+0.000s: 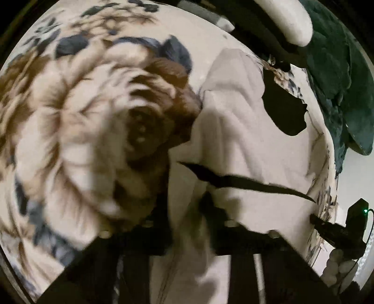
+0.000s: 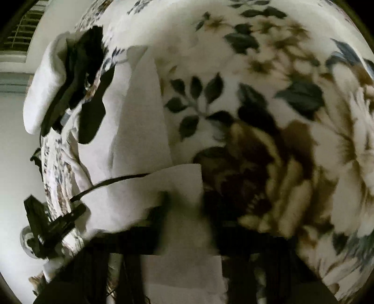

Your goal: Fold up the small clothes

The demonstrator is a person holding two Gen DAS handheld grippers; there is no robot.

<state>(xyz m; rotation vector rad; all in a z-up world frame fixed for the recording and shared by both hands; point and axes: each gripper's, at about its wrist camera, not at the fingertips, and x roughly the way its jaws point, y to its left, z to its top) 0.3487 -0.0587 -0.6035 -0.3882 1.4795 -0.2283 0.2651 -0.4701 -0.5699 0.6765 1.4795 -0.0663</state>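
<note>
A pale pink-white garment [image 1: 233,131] lies on a floral blanket [image 1: 70,117]. My left gripper [image 1: 187,210] is shut on the garment's near edge, and cloth hangs between and over the fingers. In the right wrist view the same garment [image 2: 140,131] runs up the left of the frame. My right gripper [image 2: 187,210] is shut on a fold of it, with cloth draped over the jaws. The other gripper shows at the edge of each view: the right one [image 1: 339,229] in the left view, the left one [image 2: 51,224] in the right view. Both views are blurred.
A black piece of clothing [image 1: 285,112] lies at the far end of the garment and also shows in the right wrist view [image 2: 91,112]. A dark green fabric [image 1: 339,70] and a white cushion [image 1: 292,21] lie beyond. The blanket [image 2: 280,93] spreads to the right.
</note>
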